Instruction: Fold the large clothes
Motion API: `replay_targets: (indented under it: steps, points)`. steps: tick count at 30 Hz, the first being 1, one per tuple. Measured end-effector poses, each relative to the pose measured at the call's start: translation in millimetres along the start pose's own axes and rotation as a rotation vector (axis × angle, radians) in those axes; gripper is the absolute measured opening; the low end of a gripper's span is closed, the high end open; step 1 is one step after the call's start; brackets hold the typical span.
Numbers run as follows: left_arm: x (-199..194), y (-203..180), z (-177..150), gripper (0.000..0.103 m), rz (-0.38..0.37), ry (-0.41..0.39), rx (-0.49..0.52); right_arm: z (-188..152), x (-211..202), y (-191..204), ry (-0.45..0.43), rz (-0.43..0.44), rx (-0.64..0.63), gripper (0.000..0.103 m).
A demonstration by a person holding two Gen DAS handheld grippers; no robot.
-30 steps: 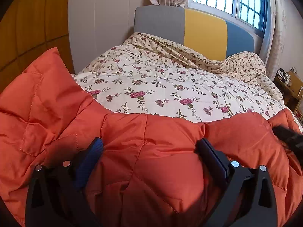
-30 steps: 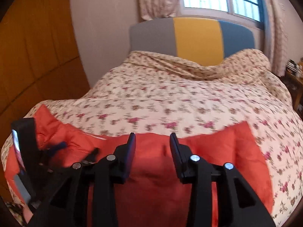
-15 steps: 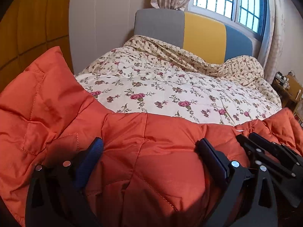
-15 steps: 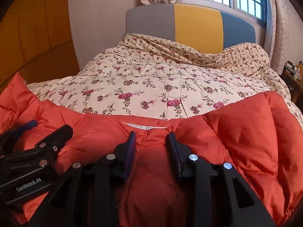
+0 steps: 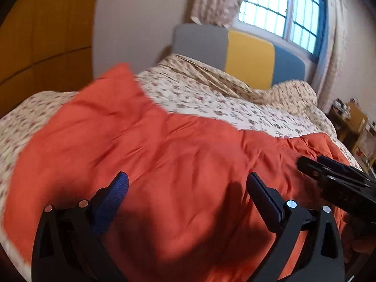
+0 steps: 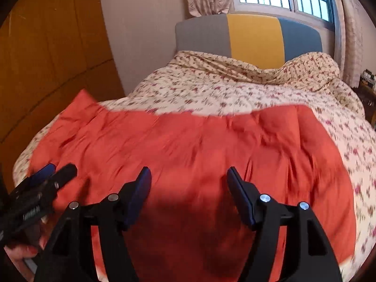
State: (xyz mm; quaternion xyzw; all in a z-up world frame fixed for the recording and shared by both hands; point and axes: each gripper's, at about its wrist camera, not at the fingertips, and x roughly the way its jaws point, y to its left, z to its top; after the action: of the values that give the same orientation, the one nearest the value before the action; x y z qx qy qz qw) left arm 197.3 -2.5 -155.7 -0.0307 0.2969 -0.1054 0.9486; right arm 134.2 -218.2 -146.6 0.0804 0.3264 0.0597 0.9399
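Two grippers, fingers spread, empty | left gripper (image 5: 188, 188), right gripper (image 6: 189, 183) | right view: orange jacket's (image 6: 199, 145) far-right edge

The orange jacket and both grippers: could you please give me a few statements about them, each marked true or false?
1. The orange jacket lies spread on the floral quilt. True.
2. The right gripper is clamped shut on fabric. False: its jaws stand open, with nothing between them.
3. The left gripper is open above the jacket. True.
4. The headboard is entirely yellow. False: a yellow panel sits between a grey one and a blue-grey one.
5. The jacket covers the whole bed. False: bare quilt shows beyond it.
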Motion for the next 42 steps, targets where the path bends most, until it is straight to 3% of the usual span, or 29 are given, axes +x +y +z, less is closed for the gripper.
replay_targets:
  steps: [2, 6, 9, 16, 19, 25, 28, 31, 33, 35, 37, 40, 42]
  points:
    - [-20.8, 12.6, -10.8, 0.100, -0.005, -0.020, -0.035, -13.9, -13.5, 3.5, 0.011, 0.029, -0.005, 0.050]
    - [-58.6, 40.7, -32.0, 0.100, 0.002, -0.064, -0.126, -41.5, -32.8, 13.2, 0.041, 0.077, -0.027, 0.013]
    - [-82.3, 62.9, -47.7, 0.100, 0.040, -0.098, -0.198, -55.1, -39.7, 19.6, 0.056, 0.120, -0.041, 0.007]
    - [-93.0, 90.8, -77.1, 0.097, 0.088, -0.050, -0.295, -68.2, -20.7, 25.7, 0.139, 0.128, -0.060, 0.004]
    - [-84.8, 101.6, -84.5, 0.091, 0.051, 0.002, -0.357, -81.4, 4.0, 25.9, 0.217, 0.112, -0.098, 0.002]
    - [-55.7, 111.9, -82.7, 0.091, -0.095, 0.053, -0.444, -85.8, 7.3, 27.6, 0.208, 0.104, -0.126, 0.002]
    - [-47.2, 113.2, -73.9, 0.091, -0.118, 0.039, -0.466, -86.8, 7.6, 22.8, 0.205, 0.121, -0.105, 0.002]
    - [-44.8, 125.7, -71.3, 0.091, -0.154, -0.015, -0.561, -88.5, 5.8, 20.4, 0.199, 0.125, -0.100, 0.002]
    - [-43.3, 131.0, -68.5, 0.079, -0.175, -0.039, -0.608, -89.7, 4.7, 18.8, 0.196, 0.127, -0.096, 0.002]
    - [-38.6, 139.1, -65.8, 0.056, -0.204, -0.031, -0.681, -91.5, 3.8, 17.2, 0.194, 0.129, -0.096, 0.002]
    - [-39.0, 144.8, -66.6, 0.040, -0.232, -0.027, -0.750, -92.9, 3.0, 14.9, 0.191, 0.132, -0.088, 0.002]
    - [-53.6, 136.8, -55.8, 0.029, -0.230, -0.063, -0.719, -94.7, 2.1, 13.2, 0.188, 0.134, -0.085, 0.002]
    - [-66.0, 125.0, -44.8, 0.026, -0.227, -0.105, -0.671, -94.2, 3.7, 12.8, 0.188, 0.137, -0.076, 0.002]
